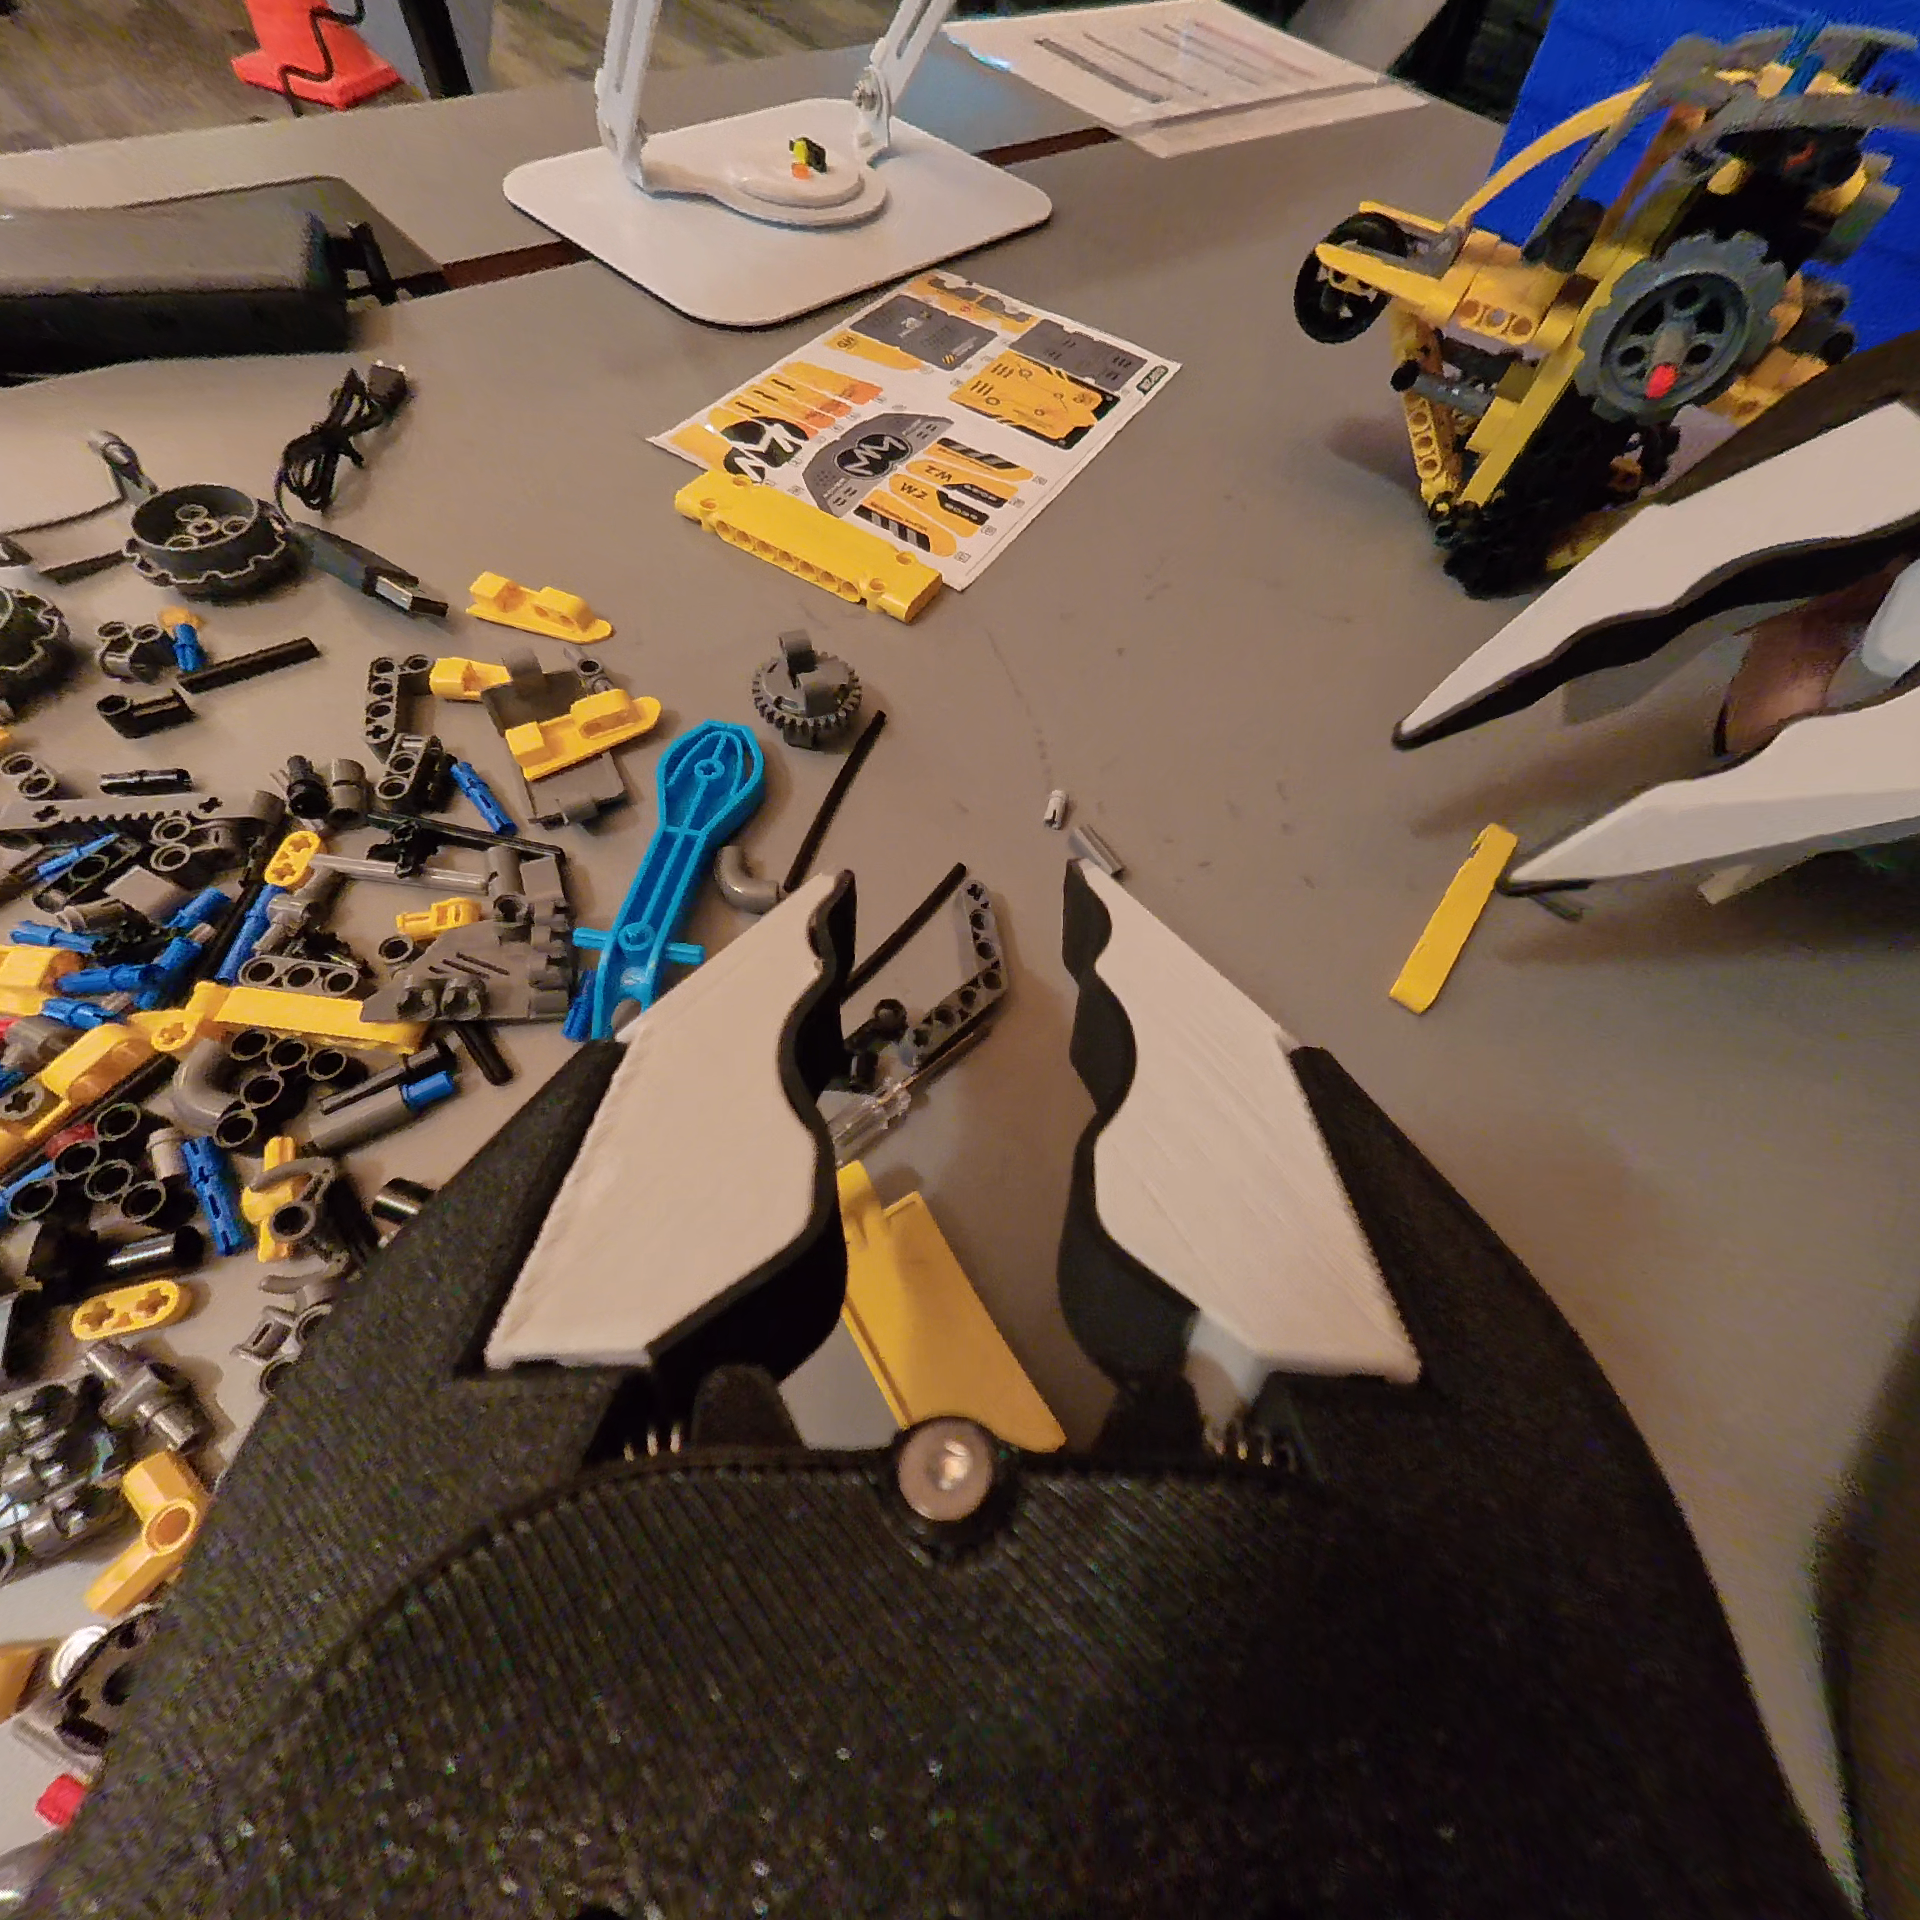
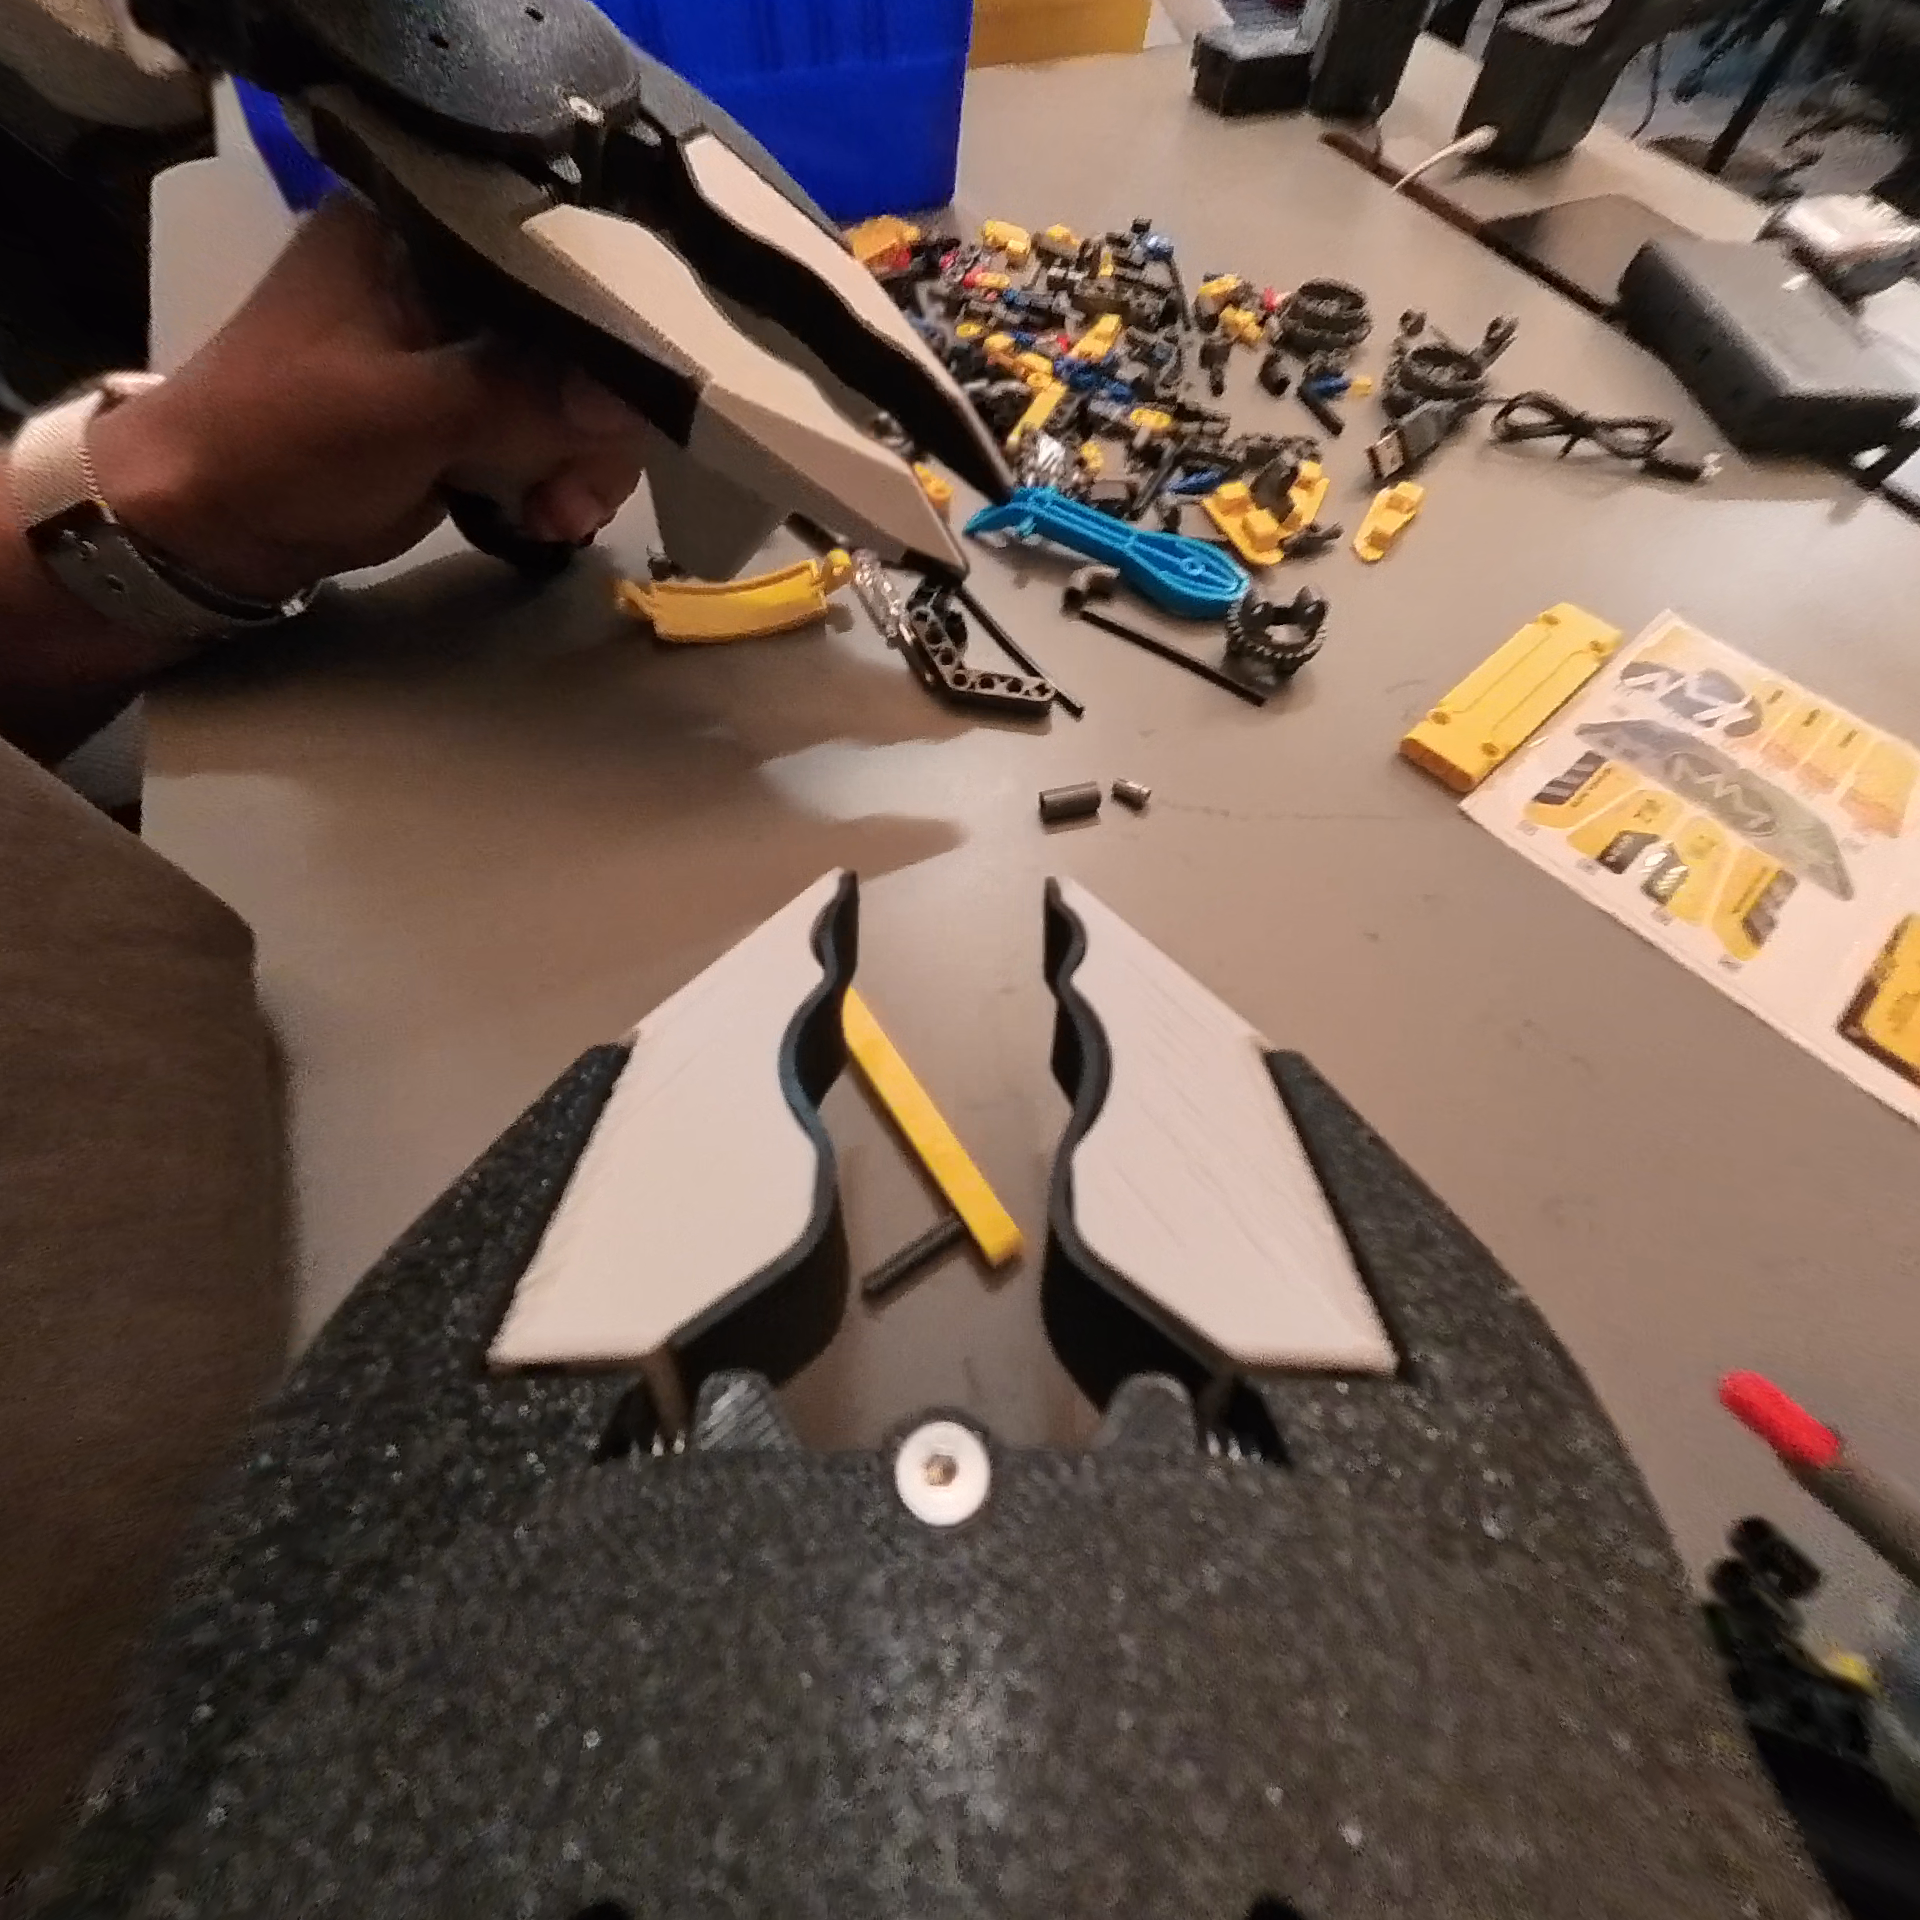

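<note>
Two grippers are showing: the left gripper and the right gripper. One sticker sheet is lying on the table, with one long yellow panel at its edge. One blue brick separator, one grey gear, one thin yellow strip and one half-built yellow model are sitting nearby. The loose pieces are lying too crowded to count.

The left wrist view looks down from close above the grey table, facing the far edge — loose parts at left, a yellow model far right. The right wrist view sits low and near, facing left toward the parts pile. Both share the sticker sheet and blue tool.
</note>
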